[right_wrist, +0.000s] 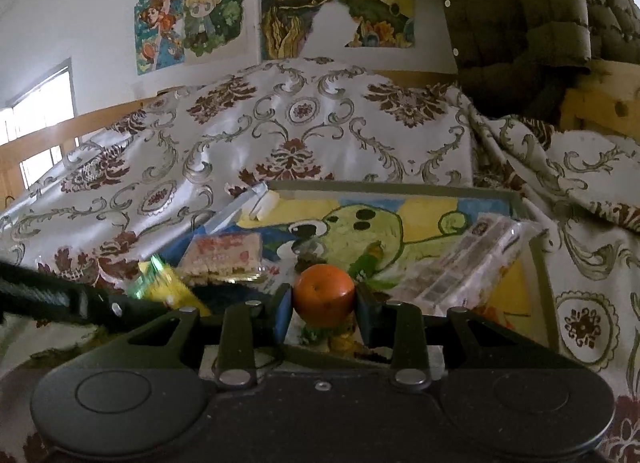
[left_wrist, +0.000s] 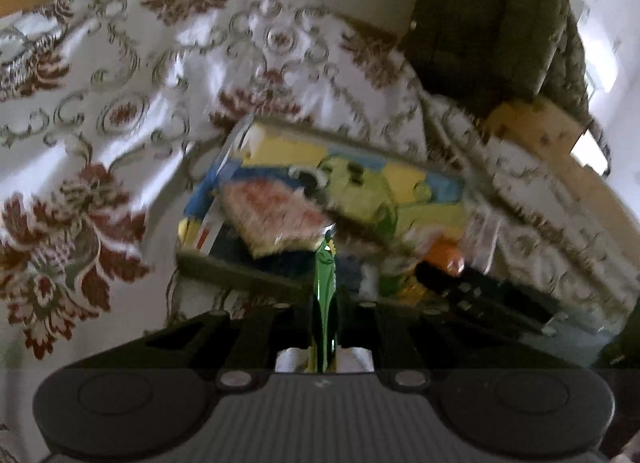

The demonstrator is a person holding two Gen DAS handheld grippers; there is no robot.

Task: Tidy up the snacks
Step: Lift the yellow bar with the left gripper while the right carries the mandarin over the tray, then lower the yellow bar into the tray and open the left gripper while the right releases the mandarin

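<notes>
Green packet point(left_wrist: 325, 263), print too blurred

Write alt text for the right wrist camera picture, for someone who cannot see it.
The right gripper clamps a round orange fruit between its black fingers, above a shallow tray with a green cartoon creature painted on it. On the tray lie a clear-wrapped pink wafer pack and a clear packet of snacks; floral white cloth surrounds it.

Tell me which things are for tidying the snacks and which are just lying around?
For the job: orange in right gripper; green packet in left gripper; biscuit pack; clear packet; tray.

Just there: bedspread, jacket, posters.
</notes>
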